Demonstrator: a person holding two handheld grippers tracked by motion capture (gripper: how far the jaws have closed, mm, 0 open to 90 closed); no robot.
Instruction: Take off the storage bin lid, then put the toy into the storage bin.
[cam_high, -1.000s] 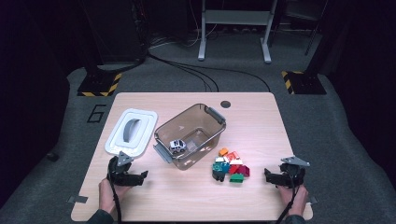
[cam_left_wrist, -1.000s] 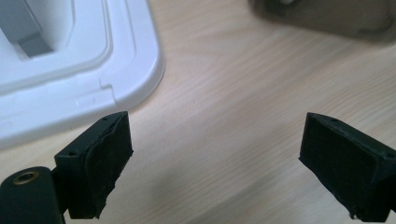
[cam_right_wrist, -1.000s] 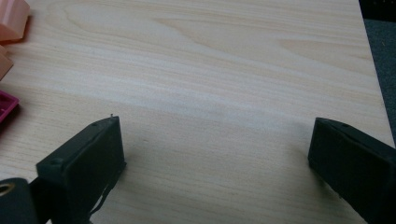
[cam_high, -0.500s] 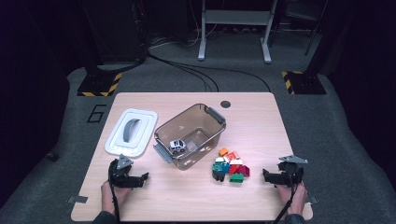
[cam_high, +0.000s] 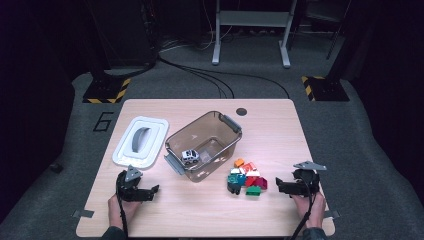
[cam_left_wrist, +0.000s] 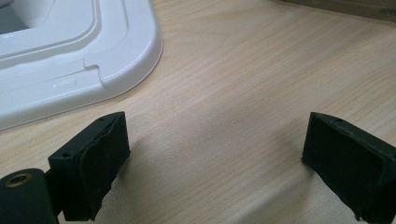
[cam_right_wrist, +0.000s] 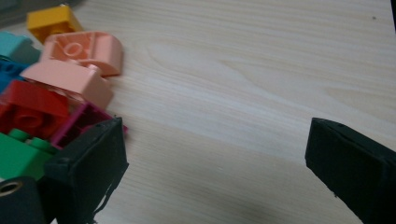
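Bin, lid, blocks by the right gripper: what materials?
Bin: smoky translucent plastic, likely; toy car shows through its wall.
Lid: white plastic, glossy; moulded ridges catch highlights.
Blocks: coloured hard plastic, smooth with soft sheen; studs and hollow undersides visible.

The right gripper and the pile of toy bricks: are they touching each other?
Cannot tell. In the right gripper view, one jaw of the right gripper overlaps the magenta brick, hiding any gap or contact.

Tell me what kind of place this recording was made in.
Probably a lab or studio recording bay, not a home: a lone wooden table on grey carpet, hazard-striped stand bases, cables across the floor, and a floor marking "6" beside the table.
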